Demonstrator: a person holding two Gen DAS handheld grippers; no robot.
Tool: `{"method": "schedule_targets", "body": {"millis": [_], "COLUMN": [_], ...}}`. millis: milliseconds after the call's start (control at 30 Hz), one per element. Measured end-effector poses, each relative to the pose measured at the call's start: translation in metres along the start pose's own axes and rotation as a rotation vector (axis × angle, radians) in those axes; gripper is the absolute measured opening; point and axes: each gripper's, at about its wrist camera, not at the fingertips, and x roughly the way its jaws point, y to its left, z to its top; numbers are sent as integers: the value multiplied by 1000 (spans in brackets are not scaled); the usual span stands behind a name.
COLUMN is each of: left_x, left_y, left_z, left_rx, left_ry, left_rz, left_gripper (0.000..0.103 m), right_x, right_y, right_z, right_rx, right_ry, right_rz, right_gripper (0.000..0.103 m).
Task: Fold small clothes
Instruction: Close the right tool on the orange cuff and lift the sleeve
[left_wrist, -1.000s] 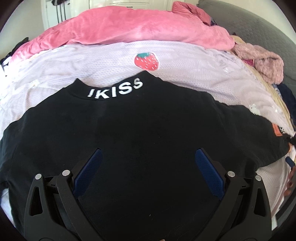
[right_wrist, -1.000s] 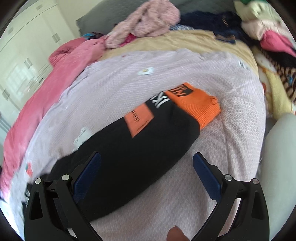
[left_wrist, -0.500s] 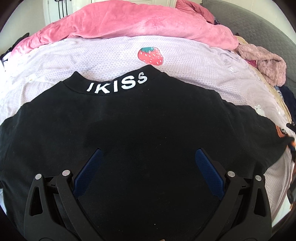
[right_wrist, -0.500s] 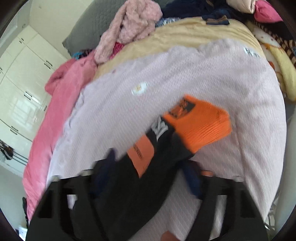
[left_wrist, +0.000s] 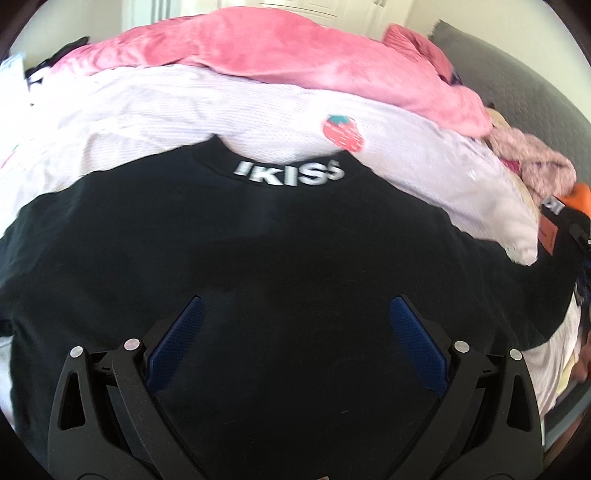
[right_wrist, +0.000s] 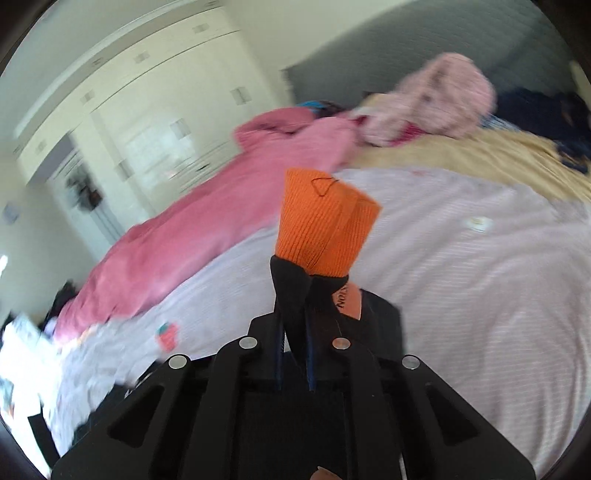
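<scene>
A black sweatshirt (left_wrist: 280, 251) with white "IKISS" lettering at the collar lies flat, back up, on a pale lilac blanket (left_wrist: 184, 110). My left gripper (left_wrist: 293, 325) is open and hovers over the lower middle of the sweatshirt. My right gripper (right_wrist: 295, 354) is shut on the sweatshirt's black sleeve (right_wrist: 291, 291), just below its orange ribbed cuff (right_wrist: 321, 225), and holds it lifted off the blanket (right_wrist: 461, 288). The lifted sleeve with its orange cuff shows at the far right of the left wrist view (left_wrist: 557, 236).
A pink blanket (left_wrist: 295, 62) is bunched along the far side of the bed. A light pink knit garment (right_wrist: 439, 96) and dark clothes (right_wrist: 543, 114) lie on a yellow cover (right_wrist: 480, 158). White wardrobe doors (right_wrist: 129, 110) stand beyond.
My right gripper closed on the sleeve near the orange cuff and lifted it up off the blanket. My left gripper stayed open and shifted slightly left over the sweatshirt.
</scene>
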Motion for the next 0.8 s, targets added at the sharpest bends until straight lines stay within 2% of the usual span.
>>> {"method": "schedule_targets", "body": {"millis": [100, 267, 400, 533, 600, 633, 700, 733, 800], "left_x": [-11, -30, -32, -35, -33, -32, -32, -32, -31], "left_y": [19, 46, 66, 66, 68, 68, 69, 68, 65], "left_z": [1, 6, 7, 8, 8, 8, 9, 9, 10], "left_rx": [-43, -104, -189, -178, -202, -219, -238, -234, -232], "left_ry": [-9, -46, -21, -23, -13, -7, 0, 0, 0], "left_rz": [-9, -12, -76, -76, -108, -126, -144, -141, -134], "left_gripper": [95, 95, 95, 95, 95, 95, 95, 95, 95], "right_x": [4, 7, 11, 19, 18, 17, 18, 17, 10], "right_y": [46, 95, 114, 122, 123, 124, 128, 130, 132], "right_z": [-18, -51, -70, -78, -81, -83, -85, -86, -84], "right_rx": [-118, -251, -323, -348, -362, -375, -385, -380, -377], "right_ry": [44, 109, 150, 189, 202, 210, 227, 235, 228], "right_rz": [107, 194, 213, 236, 248, 257, 290, 319, 362], "right_gripper": [8, 9, 10, 13, 15, 18, 33, 52, 56]}}
